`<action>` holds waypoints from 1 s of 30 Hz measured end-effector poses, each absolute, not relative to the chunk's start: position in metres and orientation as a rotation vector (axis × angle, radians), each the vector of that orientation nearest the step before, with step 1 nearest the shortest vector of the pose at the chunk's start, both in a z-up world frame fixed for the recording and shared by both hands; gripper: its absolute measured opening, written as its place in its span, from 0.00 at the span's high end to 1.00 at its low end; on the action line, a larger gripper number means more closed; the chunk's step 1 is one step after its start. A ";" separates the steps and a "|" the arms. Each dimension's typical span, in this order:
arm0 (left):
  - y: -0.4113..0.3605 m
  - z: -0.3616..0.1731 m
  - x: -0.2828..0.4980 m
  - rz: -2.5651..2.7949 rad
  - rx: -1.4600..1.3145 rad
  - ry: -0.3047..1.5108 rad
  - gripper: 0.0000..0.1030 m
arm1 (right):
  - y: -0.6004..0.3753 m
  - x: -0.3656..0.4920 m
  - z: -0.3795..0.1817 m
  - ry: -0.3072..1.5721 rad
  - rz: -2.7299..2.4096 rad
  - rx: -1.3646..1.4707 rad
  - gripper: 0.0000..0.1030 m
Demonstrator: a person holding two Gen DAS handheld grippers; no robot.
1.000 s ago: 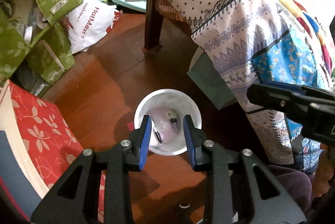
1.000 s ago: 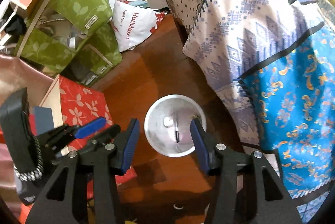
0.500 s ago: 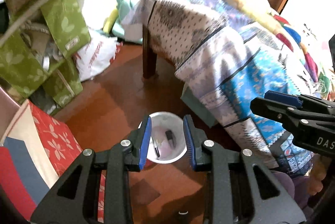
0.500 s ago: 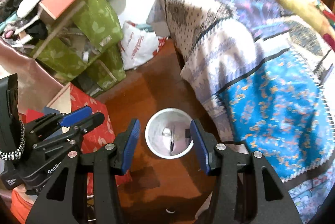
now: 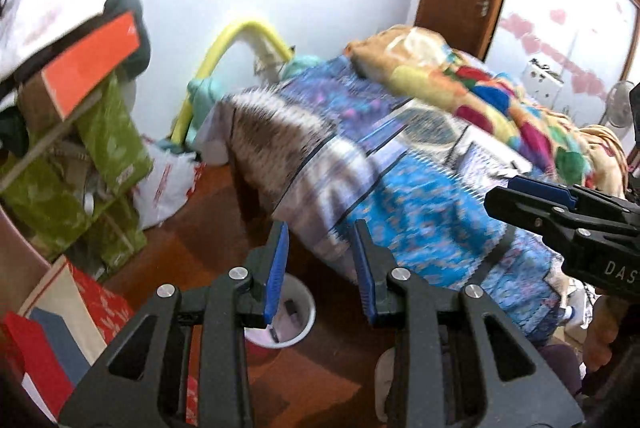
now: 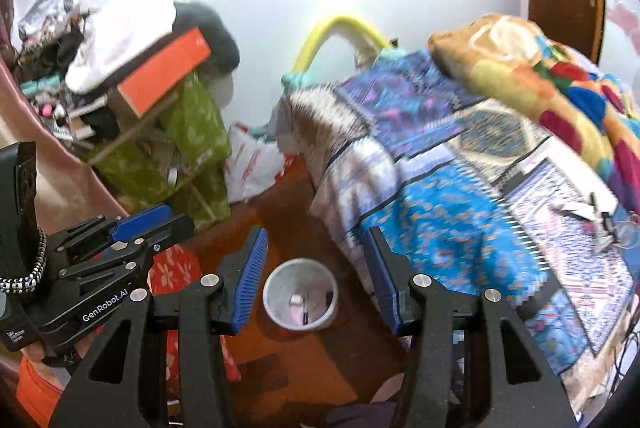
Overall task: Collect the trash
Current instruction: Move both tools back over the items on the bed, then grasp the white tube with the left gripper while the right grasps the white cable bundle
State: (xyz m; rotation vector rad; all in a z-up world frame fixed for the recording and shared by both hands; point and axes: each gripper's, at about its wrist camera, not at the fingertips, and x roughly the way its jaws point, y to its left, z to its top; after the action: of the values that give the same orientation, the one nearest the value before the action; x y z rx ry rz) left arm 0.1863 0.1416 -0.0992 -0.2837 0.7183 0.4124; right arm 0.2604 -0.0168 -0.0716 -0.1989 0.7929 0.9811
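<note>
Our left gripper [image 5: 320, 268] hung with its blue pads spread apart, nothing between them and nothing touching them; the right gripper [image 6: 316, 276] stood wider still, likewise empty and in contact with nothing. In the right wrist view the left gripper [image 6: 120, 252] showed at nine o'clock, and in the left wrist view the right one [image 5: 560, 216] reached in at three o'clock, its fingers seen side-on so that their gap could not be read there. Below us, at six o'clock in both views, the white bin [image 5: 310, 312] stood on the wooden floor [image 5: 224, 211] just beside the bed's hanging cover; in the right wrist view it [image 6: 272, 288] sat framed between the open fingers but well below them. Inside it lay a few small pieces [image 6: 298, 302], one pale and one dark and slender, on a pinkish bottom, so we judged that some trash had already gone in. Farther out, from twelve to three o'clock, the patterned bedspread [image 6: 460, 203] carried what looked like crumpled paper and small bits [image 6: 596, 216] near its far edge; they were too blurred for us to name, but we judged them the likely next things to gather. At ten o'clock a heap of green bags [image 5: 108, 147], boxes and a white plastic bag [image 5: 164, 187] crowded the floor; whether any of it counted as trash we could not tell.
</note>
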 end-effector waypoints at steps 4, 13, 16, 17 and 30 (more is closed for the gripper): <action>0.109 -0.072 0.192 0.384 -0.233 0.660 0.61 | -0.050 0.260 -0.050 0.710 0.938 -0.179 0.55; 0.050 -0.036 0.230 0.275 -0.202 0.587 0.59 | -0.123 0.277 -0.020 0.562 0.784 -0.165 0.55; 0.033 -0.031 0.249 0.229 -0.206 0.574 0.54 | -0.146 0.288 -0.017 0.544 0.730 -0.161 0.55; 0.028 -0.031 0.254 0.219 -0.205 0.571 0.53 | -0.154 0.295 -0.018 0.547 0.710 -0.159 0.55; -0.040 -0.078 0.363 0.080 -0.150 0.687 0.51 | -0.232 0.367 -0.048 0.630 0.531 -0.105 0.55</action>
State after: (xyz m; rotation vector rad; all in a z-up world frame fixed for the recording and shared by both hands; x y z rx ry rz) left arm 0.3629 -0.0405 -0.0778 -0.1499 0.6873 0.0803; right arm 0.3667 -0.2321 -0.0484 -0.1048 0.6298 0.5308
